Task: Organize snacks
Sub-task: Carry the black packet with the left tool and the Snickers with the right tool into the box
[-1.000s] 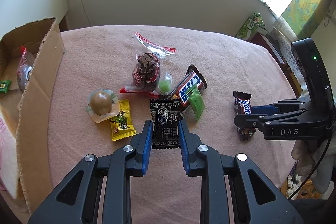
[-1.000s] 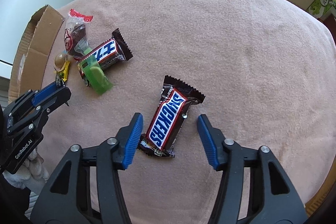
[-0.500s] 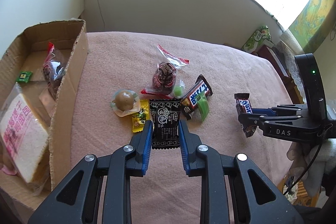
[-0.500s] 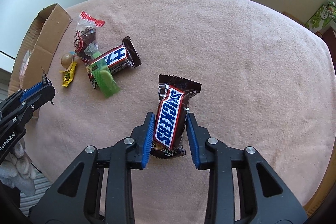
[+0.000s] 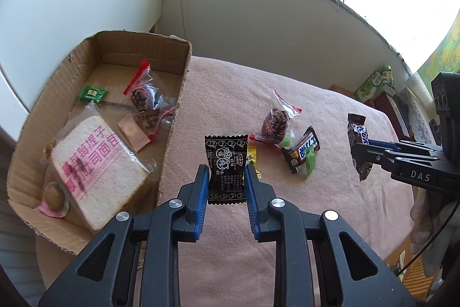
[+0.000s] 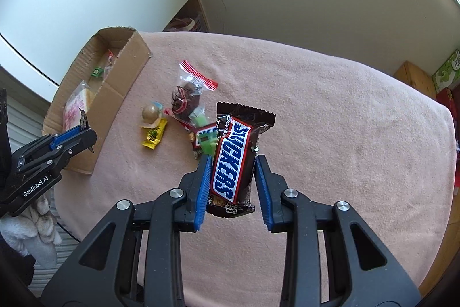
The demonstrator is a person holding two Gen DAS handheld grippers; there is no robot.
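Black sachet (image 5: 226,163): clamped by left gripper (image 5: 225,177), raised near cardboard box (image 5: 175,105) at bed's left edge. Snickers bar (image 6: 234,160): pinched by right gripper (image 6: 231,180), lifted above pink blanket (image 6: 345,134).

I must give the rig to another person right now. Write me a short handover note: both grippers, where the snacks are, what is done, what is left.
Left gripper: shut on the black candy packet, held above the pink cloth.
Right gripper: shut on a Snickers bar, also off the cloth.
Done: the cardboard box on the left already holds a wrapped bread slice, a clear bag of chocolate, a small green packet and a round jelly cup.
Left: both held items go into the box, then the second Snickers bar, clear snack bag, yellow candy and round jelly cup.
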